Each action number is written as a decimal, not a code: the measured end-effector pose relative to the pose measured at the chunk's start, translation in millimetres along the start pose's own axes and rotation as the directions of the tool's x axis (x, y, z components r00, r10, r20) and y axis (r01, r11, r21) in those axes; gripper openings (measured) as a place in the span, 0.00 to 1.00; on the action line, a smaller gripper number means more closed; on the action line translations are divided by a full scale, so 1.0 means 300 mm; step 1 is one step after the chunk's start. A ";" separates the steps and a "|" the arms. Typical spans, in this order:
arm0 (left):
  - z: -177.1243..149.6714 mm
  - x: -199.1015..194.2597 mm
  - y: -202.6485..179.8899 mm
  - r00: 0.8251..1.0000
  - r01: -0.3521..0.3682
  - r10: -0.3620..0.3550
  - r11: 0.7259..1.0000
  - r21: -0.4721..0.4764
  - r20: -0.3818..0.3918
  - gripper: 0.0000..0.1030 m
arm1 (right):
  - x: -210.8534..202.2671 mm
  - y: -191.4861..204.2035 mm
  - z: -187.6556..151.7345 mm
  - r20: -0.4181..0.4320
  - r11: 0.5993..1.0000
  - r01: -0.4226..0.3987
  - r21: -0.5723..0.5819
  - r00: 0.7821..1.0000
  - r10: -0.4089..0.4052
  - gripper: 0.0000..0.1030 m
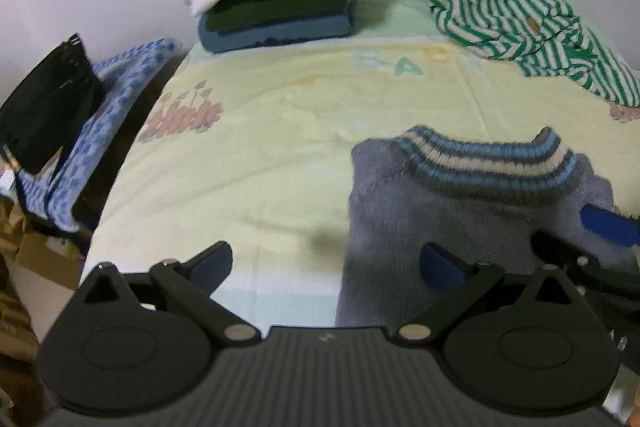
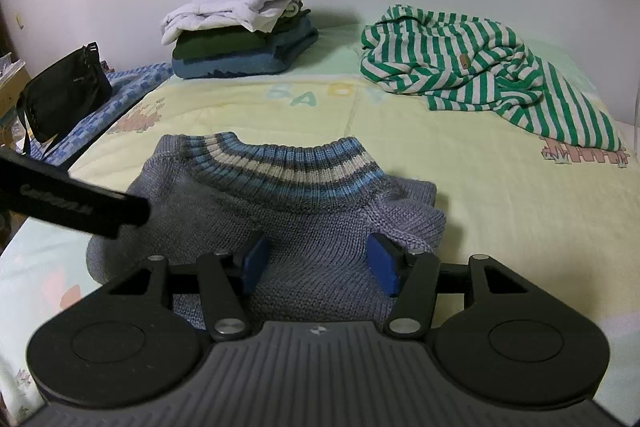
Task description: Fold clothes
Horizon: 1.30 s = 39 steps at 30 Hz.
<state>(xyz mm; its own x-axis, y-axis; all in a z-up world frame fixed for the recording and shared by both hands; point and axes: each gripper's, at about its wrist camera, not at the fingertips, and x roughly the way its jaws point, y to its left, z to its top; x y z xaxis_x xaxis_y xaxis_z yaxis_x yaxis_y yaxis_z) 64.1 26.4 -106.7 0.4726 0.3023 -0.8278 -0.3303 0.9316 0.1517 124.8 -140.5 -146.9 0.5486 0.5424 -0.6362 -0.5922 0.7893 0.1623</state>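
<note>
While a folded stack (image 2: pixel 240 39) sits at the bed's far edge and the grey sweater (image 2: pixel 280 211) looks folded under both wide-open, empty grippers (left (image 1: pixel 326 265), right (image 2: pixel 316 263)), the striped top (image 2: pixel 480 79) lies crumpled.

striped top (image 1: pixel 532 27) cut off right, stack (image 1: pixel 276 15) blurred

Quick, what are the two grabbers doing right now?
Left gripper: open, holding nothing, at the grey sweater's left edge.
Right gripper: open, fingers around a bit of the sweater, not squeezing.
</note>
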 end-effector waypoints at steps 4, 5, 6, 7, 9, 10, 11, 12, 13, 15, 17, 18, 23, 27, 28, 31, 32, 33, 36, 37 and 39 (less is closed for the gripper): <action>-0.020 -0.033 0.013 1.000 -0.009 0.009 1.000 -0.024 -0.002 0.98 | 0.003 0.006 -0.001 0.003 1.000 0.016 -0.001 1.000 -0.016 0.56; -0.022 -0.033 0.021 1.000 -0.003 0.003 1.000 -0.025 -0.002 0.99 | 0.005 0.009 -0.001 0.001 1.000 0.024 0.002 1.000 -0.024 0.56; -0.023 -0.029 0.026 1.000 0.004 -0.004 1.000 -0.021 -0.005 0.99 | 0.007 0.013 0.000 -0.004 0.999 0.037 0.008 0.999 -0.037 0.56; -0.024 -0.023 0.030 1.000 0.011 -0.011 1.000 -0.016 -0.007 0.99 | 0.008 0.016 0.001 -0.005 0.999 0.045 0.010 0.999 -0.045 0.56; -0.022 -0.009 0.036 1.000 0.030 -0.030 1.000 -0.007 -0.010 0.99 | 0.010 0.024 0.003 -0.009 0.998 0.062 0.015 0.998 -0.062 0.56; -0.021 -0.002 0.039 0.999 0.041 -0.041 0.999 -0.002 -0.012 0.99 | 0.012 0.027 0.006 -0.013 0.997 0.069 0.016 0.998 -0.069 0.56; -0.019 0.005 0.043 0.999 0.052 -0.052 0.999 0.004 -0.013 0.99 | 0.013 0.029 0.009 -0.018 0.997 0.076 0.023 0.997 -0.075 0.56; -0.019 0.009 0.047 0.998 0.065 -0.065 0.998 0.014 -0.013 0.99 | 0.012 0.027 0.013 -0.022 0.996 0.082 0.041 0.996 -0.081 0.56; -0.020 0.012 0.051 0.997 0.078 -0.078 0.997 0.026 -0.010 0.99 | 0.006 0.022 0.020 -0.025 0.993 0.088 0.074 0.996 -0.086 0.56; -0.024 0.017 0.061 0.994 0.105 -0.105 0.993 0.050 -0.005 0.99 | -0.005 0.012 0.034 -0.031 0.985 0.100 0.139 0.995 -0.097 0.52; -0.033 0.021 0.084 0.990 0.142 -0.143 0.988 0.066 0.003 0.99 | -0.035 0.001 0.043 -0.023 0.973 0.102 0.206 0.995 -0.099 0.51; -0.039 0.023 0.100 0.986 0.167 -0.167 0.984 0.069 0.005 0.99 | -0.059 -0.002 0.043 -0.011 0.968 0.103 0.228 0.995 -0.103 0.54; -0.051 0.058 0.161 0.968 0.251 -0.250 0.966 0.063 -0.015 0.99 | -0.122 -0.019 -0.005 -0.035 0.938 0.206 0.278 0.978 -0.205 0.65; -0.053 0.079 0.168 0.956 0.291 -0.292 0.952 0.095 -0.011 0.99 | -0.126 -0.049 -0.050 -0.055 0.906 0.193 0.378 0.981 -0.187 0.67; -0.053 0.086 0.164 0.956 0.294 -0.294 0.950 0.105 -0.011 0.99 | -0.121 -0.050 -0.054 -0.061 0.900 0.196 0.389 0.980 -0.187 0.68; -0.044 0.115 0.160 0.948 0.319 -0.319 0.943 0.098 -0.021 0.99 | -0.098 -0.055 -0.055 -0.081 0.893 0.199 0.403 0.980 -0.182 0.72; -0.037 0.128 0.162 0.943 0.332 -0.331 0.939 0.090 -0.027 0.99 | -0.090 -0.058 -0.055 -0.088 0.893 0.198 0.404 0.980 -0.178 0.73; -0.030 0.139 0.164 0.939 0.344 -0.342 0.936 0.082 -0.033 1.00 | -0.081 -0.062 -0.055 -0.094 0.892 0.197 0.407 0.980 -0.173 0.74; -0.011 0.164 0.164 0.929 0.371 -0.369 0.926 0.071 -0.037 1.00 | -0.060 -0.085 -0.055 -0.104 0.888 0.178 0.425 0.984 -0.148 0.75; -0.005 0.171 0.161 0.926 0.378 -0.376 0.923 0.072 -0.037 1.00 | -0.050 -0.088 -0.053 -0.107 0.891 0.172 0.421 0.984 -0.139 0.75; 0.003 0.187 0.157 0.915 0.403 -0.401 0.913 0.069 -0.043 1.00 | -0.026 -0.093 -0.047 -0.113 0.898 0.154 0.412 0.987 -0.117 0.75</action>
<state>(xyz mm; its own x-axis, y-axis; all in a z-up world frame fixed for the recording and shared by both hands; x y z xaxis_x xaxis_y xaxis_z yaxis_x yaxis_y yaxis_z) 75.9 87.5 -145.5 0.5300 -0.1051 -0.8415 -0.0551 0.9859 -0.1579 128.8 -170.8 -157.3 0.5443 0.4102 -0.7318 -0.2039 0.9108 0.3589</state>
